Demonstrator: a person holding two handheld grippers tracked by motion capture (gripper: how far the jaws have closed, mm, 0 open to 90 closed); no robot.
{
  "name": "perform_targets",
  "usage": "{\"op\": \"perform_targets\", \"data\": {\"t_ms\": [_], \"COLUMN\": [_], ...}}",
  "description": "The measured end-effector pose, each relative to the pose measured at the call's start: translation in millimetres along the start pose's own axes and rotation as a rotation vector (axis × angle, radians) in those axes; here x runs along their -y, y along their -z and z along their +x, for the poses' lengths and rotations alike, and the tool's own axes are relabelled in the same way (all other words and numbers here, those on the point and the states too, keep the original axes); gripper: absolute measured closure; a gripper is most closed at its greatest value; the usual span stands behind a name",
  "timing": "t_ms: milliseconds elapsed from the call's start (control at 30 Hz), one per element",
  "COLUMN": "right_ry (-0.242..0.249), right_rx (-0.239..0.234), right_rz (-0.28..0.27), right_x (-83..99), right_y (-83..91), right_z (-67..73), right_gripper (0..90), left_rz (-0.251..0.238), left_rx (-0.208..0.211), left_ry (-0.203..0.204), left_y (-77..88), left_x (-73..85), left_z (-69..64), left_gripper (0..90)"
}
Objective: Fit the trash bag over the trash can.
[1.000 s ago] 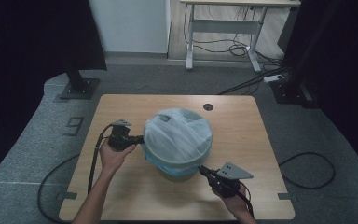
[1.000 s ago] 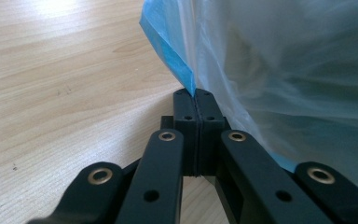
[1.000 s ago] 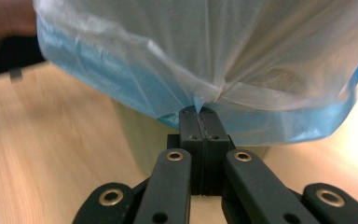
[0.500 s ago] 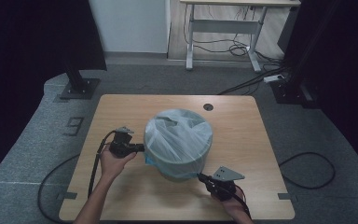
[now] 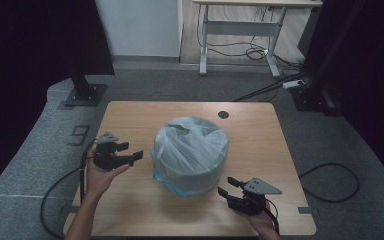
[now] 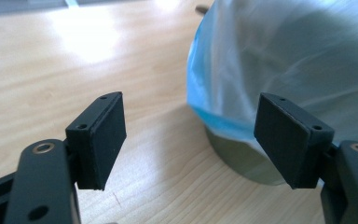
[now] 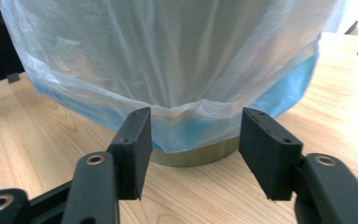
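Note:
A round grey bin [image 5: 190, 181] stands in the middle of the wooden table [image 5: 260, 140], covered by a translucent plastic bag [image 5: 191, 145] with a blue hem. My left gripper [image 5: 131, 151] hovers just left of the bin. Its jaws have just been opening and nothing is between them; beyond them I see the bag [image 6: 284, 56] and the bin's base [image 6: 242, 161]. My right gripper [image 5: 227, 186] sits at the bin's front right. Its jaws have also just been opening, and the pads [image 7: 135, 147] press on nothing. The bag's hem [image 7: 191, 126] hangs just beyond the gap.
A cable hole [image 5: 223, 114] is in the table behind the bin. A white desk frame [image 5: 240, 27] and loose cables stand on the floor at the back. A black stand base [image 5: 85, 95] is at the far left. Bare wood lies on both sides of the bin.
Both grippers were shut at the bag's hem; now both are open and off it. The left one has drawn away to the left. The bag hangs lower around the bin.

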State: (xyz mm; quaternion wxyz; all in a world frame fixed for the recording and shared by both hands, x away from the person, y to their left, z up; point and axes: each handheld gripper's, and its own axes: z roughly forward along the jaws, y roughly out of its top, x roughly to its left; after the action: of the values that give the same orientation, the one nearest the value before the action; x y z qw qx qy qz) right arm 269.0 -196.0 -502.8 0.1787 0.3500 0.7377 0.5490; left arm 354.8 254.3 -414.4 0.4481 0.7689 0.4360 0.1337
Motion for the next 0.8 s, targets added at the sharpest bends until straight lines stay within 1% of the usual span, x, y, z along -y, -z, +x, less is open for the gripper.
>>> {"op": "perform_targets", "data": {"t_ms": [33, 100, 133, 200, 233, 267, 300, 367, 500, 567, 600, 667, 767, 800], "right_ry": [-0.008, -0.022, -0.030, -0.050, -0.059, -0.064, -0.072, -0.081, -0.096, -0.097, -0.098, -0.098, -0.101, -0.101], "right_rx": [-0.002, 0.002, 0.006, 0.011, 0.012, 0.015, 0.018, 0.023, 0.025, 0.024, 0.023, 0.022, 0.020, 0.021], "right_rz": [-0.006, -0.012, -0.013, -0.016, -0.017, -0.018, -0.018, -0.022, -0.028, -0.029, -0.029, -0.026, -0.021, -0.022], "right_x": [0.2, 1.1, 1.9, 3.8, 4.8, 5.5, 6.4, 7.5, 8.0, 7.6, 7.6, 7.7, 8.1, 8.0], "right_y": [3.6, 9.2, 11.8, 16.8, 19.1, 20.8, 23.4, 26.7, 30.1, 30.8, 30.9, 30.9, 31.3, 31.6], "right_z": [-2.3, -6.3, -8.6, -13.3, -15.4, -16.8, -18.6, -20.5, -22.2, -22.4, -22.4, -22.5, -22.4, -22.4], "right_gripper": [41.5, 40.4, 40.4, 40.2, 40.1, 40.0, 39.9, 39.6, 39.1, 39.1, 39.1, 39.0, 39.0, 39.0], "left_rz": [-0.007, -0.029, -0.039, -0.048, -0.048, -0.046, -0.043, -0.023, 0.035, 0.074, 0.106, 0.165, 0.238, 0.266], "left_rx": [0.001, 0.015, 0.033, 0.063, 0.076, 0.099, 0.119, 0.143, 0.155, 0.149, 0.153, 0.158, 0.163, 0.152], "left_ry": [-0.007, -0.037, -0.059, -0.096, -0.112, -0.139, -0.155, -0.177, -0.213, -0.219, -0.222, -0.233, -0.244, -0.263], "left_y": [4.1, 15.3, 20.1, 24.4, 25.4, 25.4, 24.0, 18.4, 0.8, -8.5, -15.9, -28.4, -45.2, -50.9], "left_x": [-2.5, -12.6, -19.3, -29.3, -33.7, -40.8, -46.4, -57.7, -77.7, -84.6, -88.5, -92.2, -91.8, -91.0], "left_z": [-1.5, -9.8, -16.5, -27.4, -32.5, -41.0, -47.7, -60.5, -84.0, -93.0, -97.9, -102.9, -105.6, -107.1], "left_gripper": [25.0, 25.1, 25.1, 25.4, 25.5, 25.6, 25.6, 25.6, 25.6, 26.5, 26.7, 26.9, 28.8, 29.1]}}
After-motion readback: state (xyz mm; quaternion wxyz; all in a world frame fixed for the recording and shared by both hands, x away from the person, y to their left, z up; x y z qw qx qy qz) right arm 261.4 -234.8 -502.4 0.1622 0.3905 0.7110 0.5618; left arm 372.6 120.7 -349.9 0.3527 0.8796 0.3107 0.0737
